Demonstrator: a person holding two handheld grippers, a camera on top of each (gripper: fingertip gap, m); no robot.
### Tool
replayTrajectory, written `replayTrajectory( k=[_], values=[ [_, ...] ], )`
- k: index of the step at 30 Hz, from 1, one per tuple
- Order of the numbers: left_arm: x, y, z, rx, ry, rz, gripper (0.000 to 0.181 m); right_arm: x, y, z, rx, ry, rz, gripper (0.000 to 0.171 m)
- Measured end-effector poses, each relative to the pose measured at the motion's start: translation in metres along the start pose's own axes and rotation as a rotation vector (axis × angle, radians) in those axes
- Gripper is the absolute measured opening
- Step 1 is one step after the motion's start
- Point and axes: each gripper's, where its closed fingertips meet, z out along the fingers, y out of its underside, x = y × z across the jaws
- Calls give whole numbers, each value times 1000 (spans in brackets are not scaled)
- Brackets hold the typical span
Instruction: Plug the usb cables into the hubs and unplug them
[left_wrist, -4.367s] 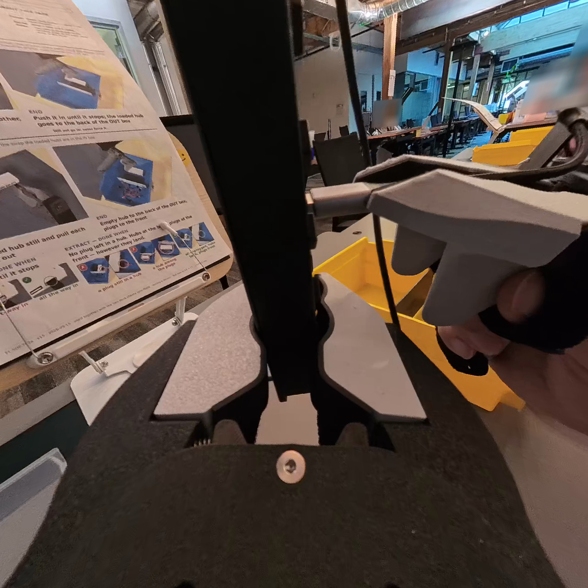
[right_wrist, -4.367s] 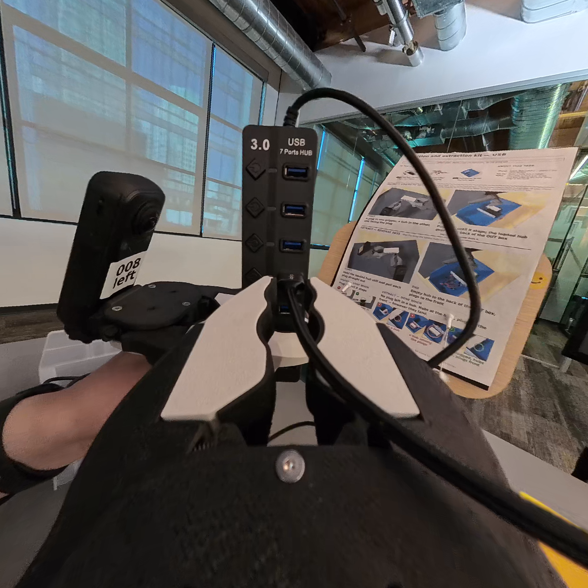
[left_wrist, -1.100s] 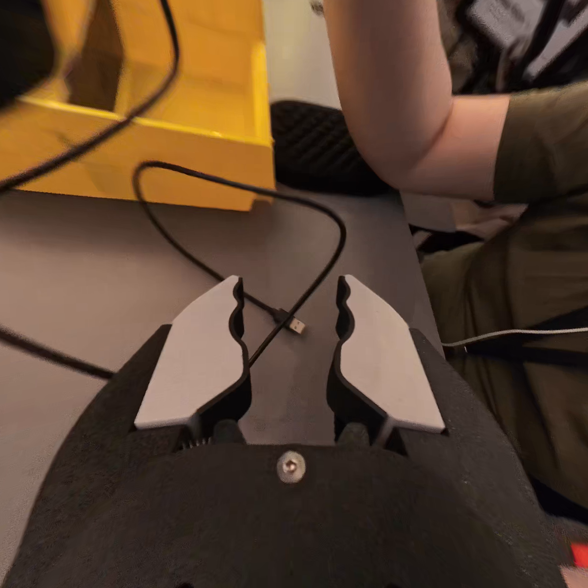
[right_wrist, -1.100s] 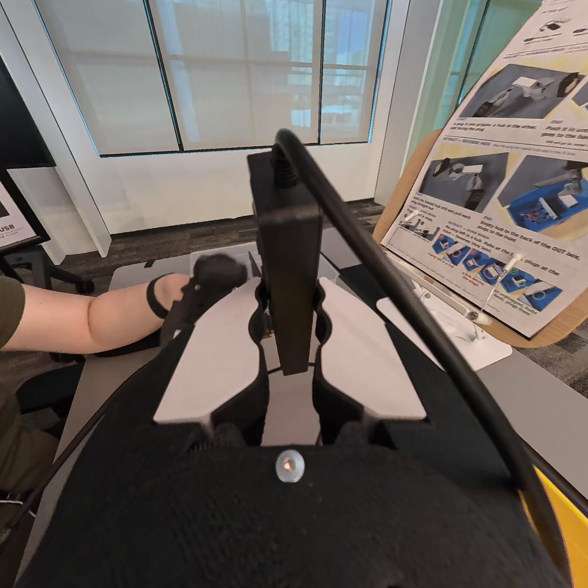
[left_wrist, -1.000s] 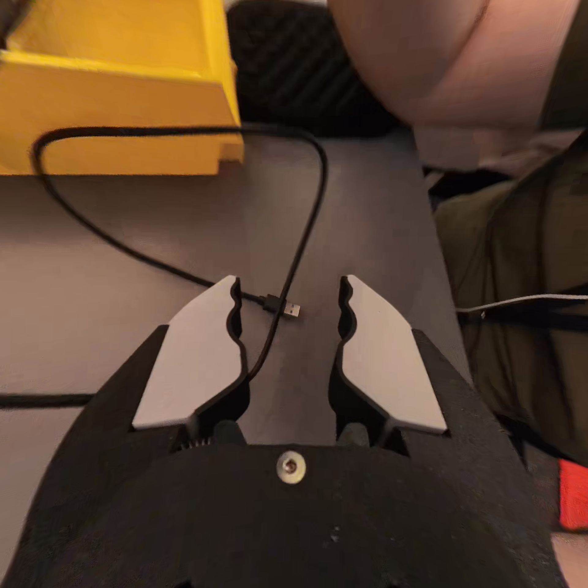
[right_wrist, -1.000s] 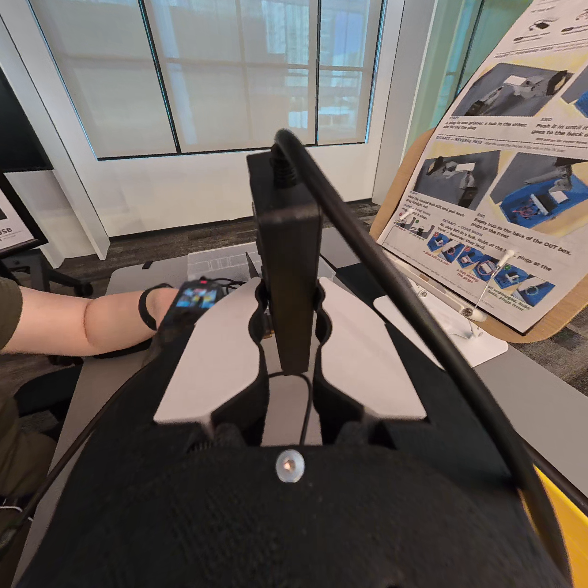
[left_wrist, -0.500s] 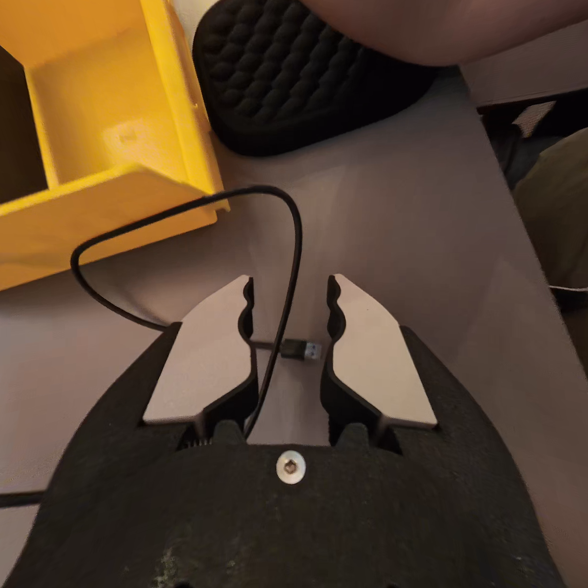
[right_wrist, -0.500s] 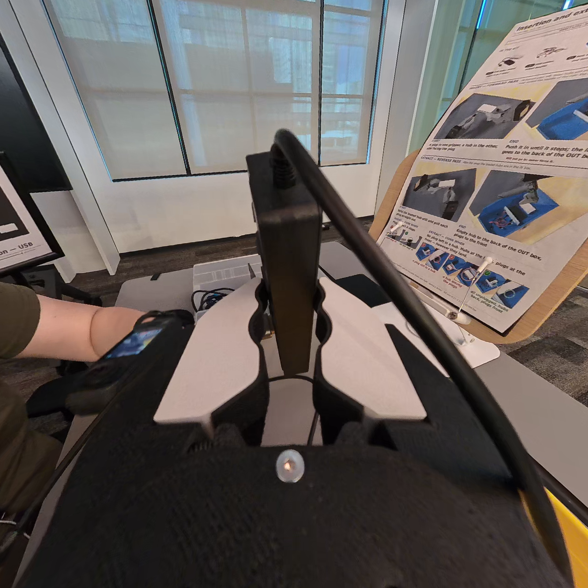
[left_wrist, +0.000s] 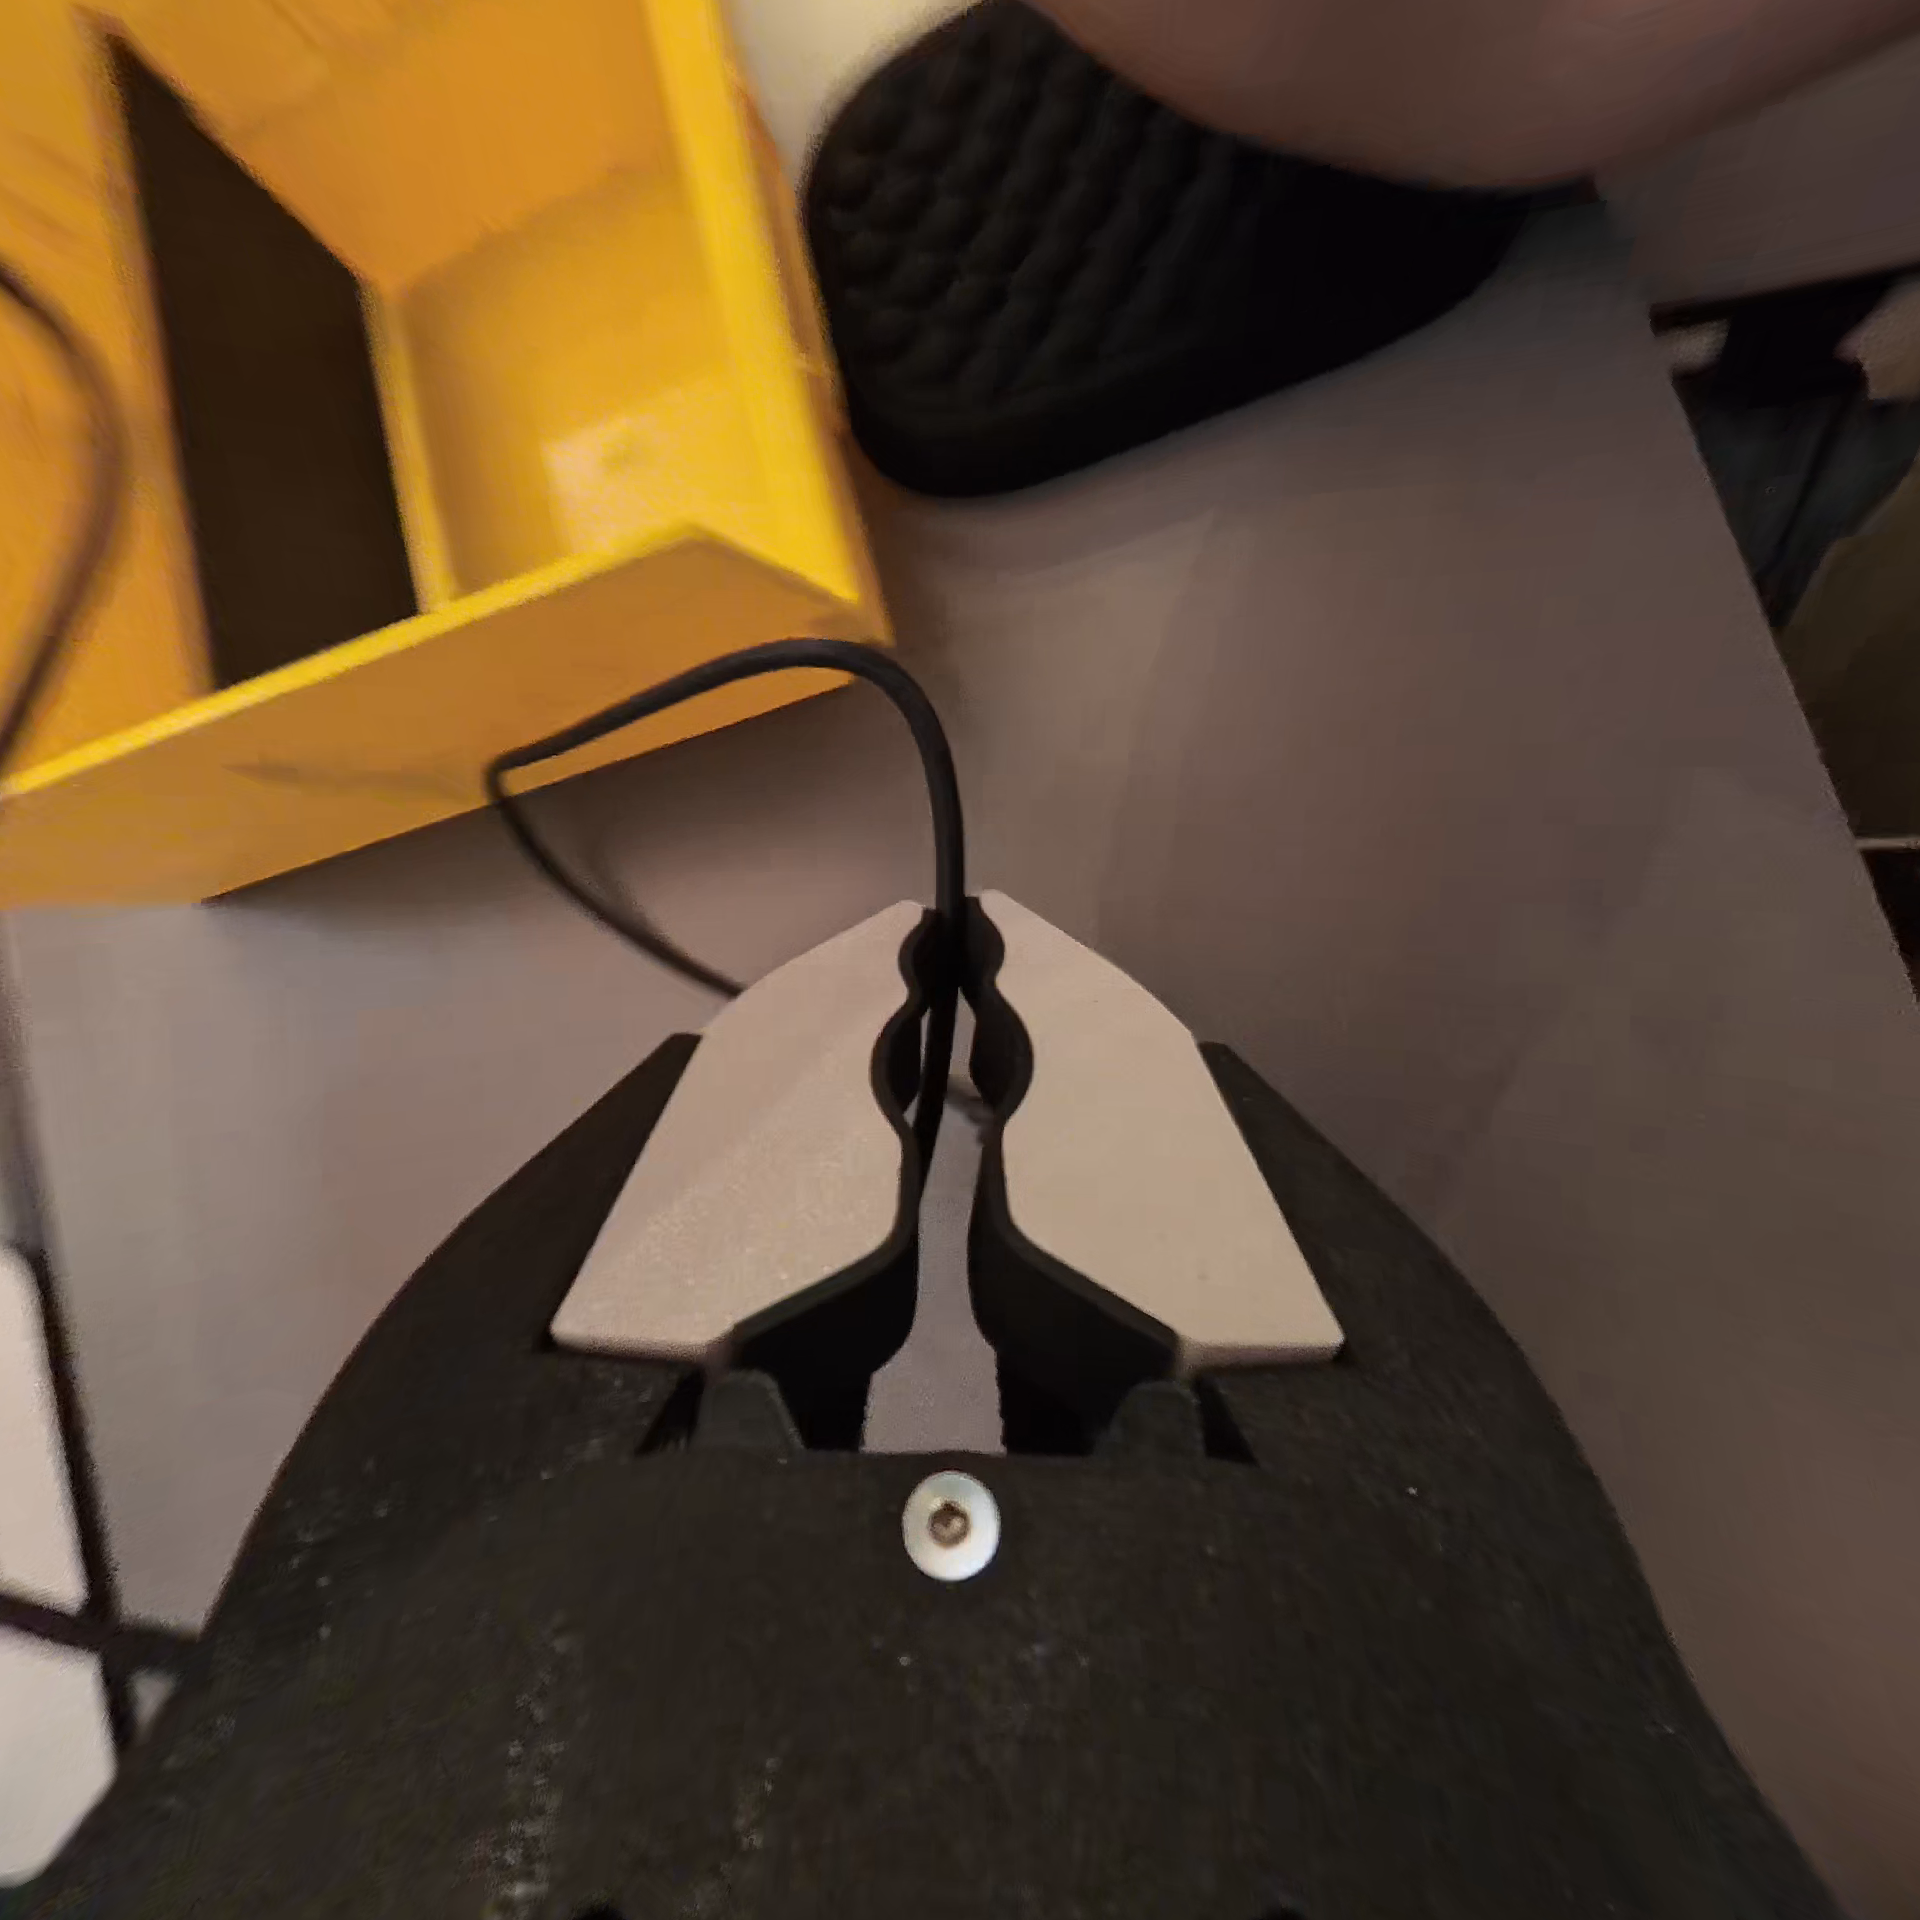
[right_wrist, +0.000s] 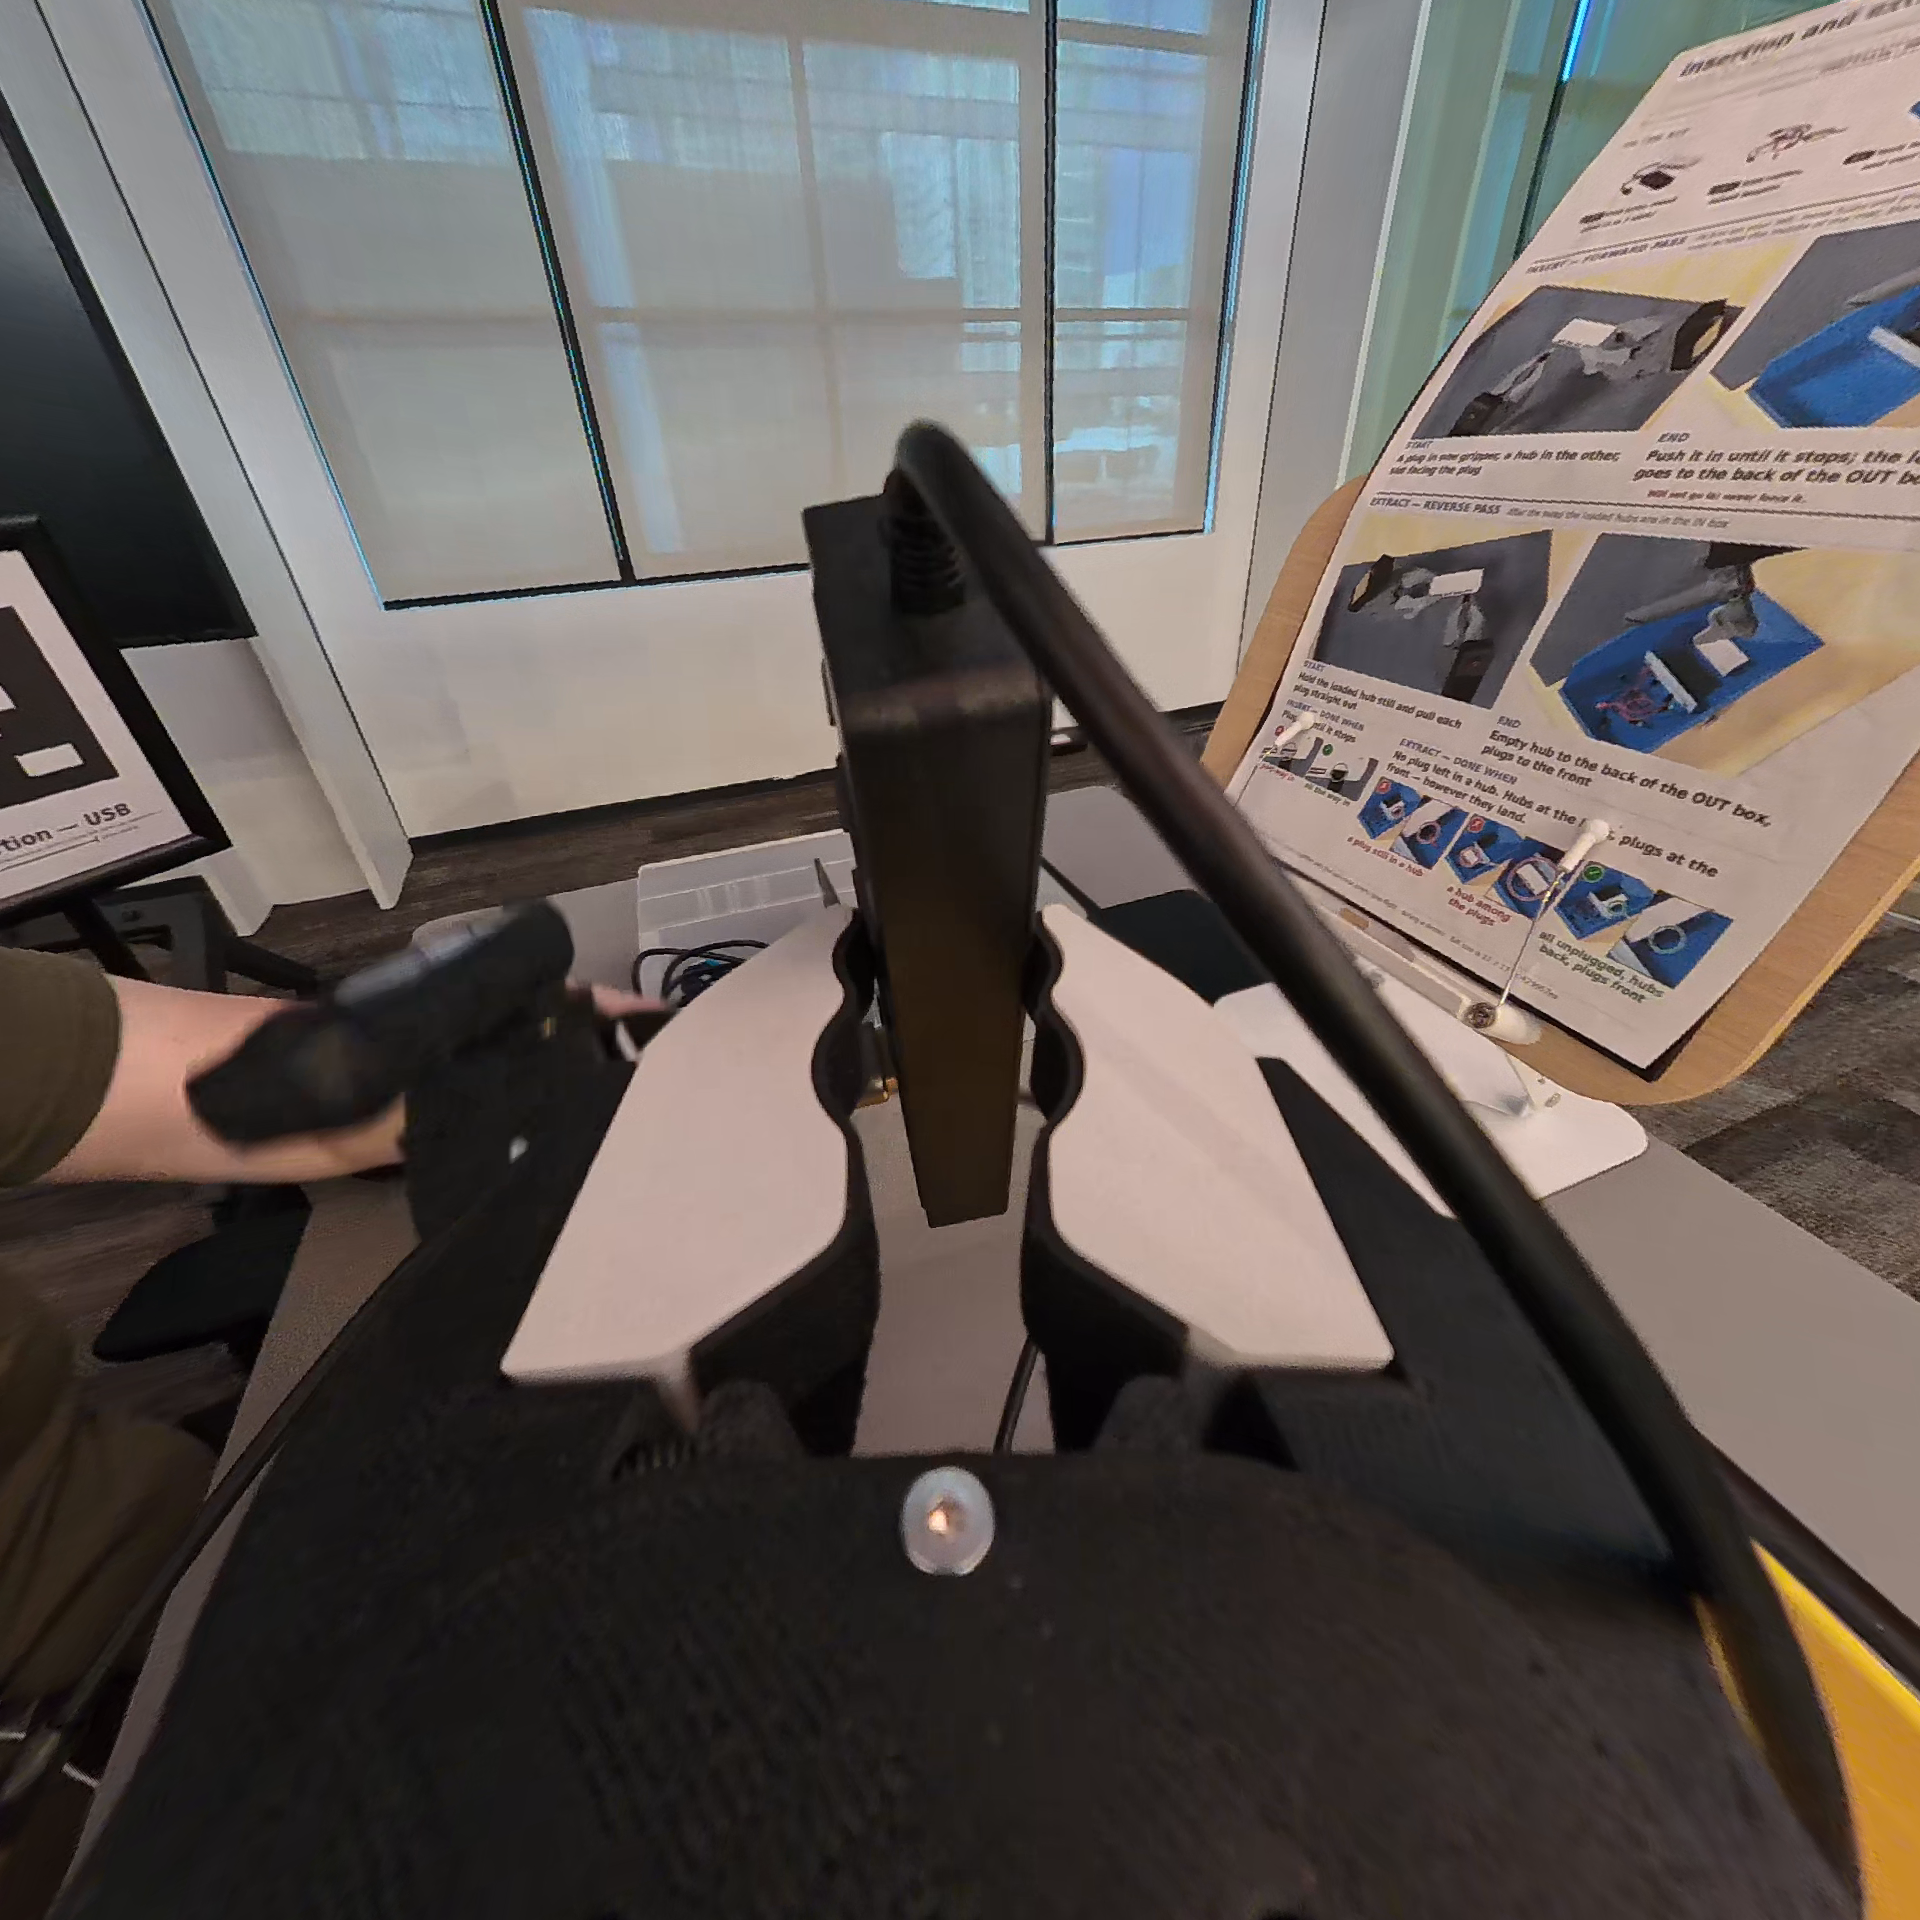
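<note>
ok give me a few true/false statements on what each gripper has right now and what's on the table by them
1. The left gripper is shut on the thin black cable. True.
2. The right gripper is open and empty. False: it is shut on the black hub, held upright.
3. A yellow bin sits beyond the left gripper. True.
4. The hub's own cable leaves from its bottom end. False: it leaves the top and arcs down to the right.

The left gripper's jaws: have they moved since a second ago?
Yes. The left gripper has advanced toward the yellow bin, and its jaws, open before, are now shut on the black cable.
</note>
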Motion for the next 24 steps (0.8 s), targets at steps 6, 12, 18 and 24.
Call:
replayTrajectory(
  k=[6,12,18,24],
  values=[
    [-55,-20,-103,202,-181,-143,3,7,-4,-4,35,-15,34,29],
    [-107,-67,-185,216,-235,-155,3,3,-34,-25,135,-19,18,29],
    [-180,-124,-227,236,-333,-108,3,28,-83,-49,21,112,-76,29],
    [-246,-173,-192,390,-327,-118,3,79,-108,-90,-94,269,-87,29]
  ],
)
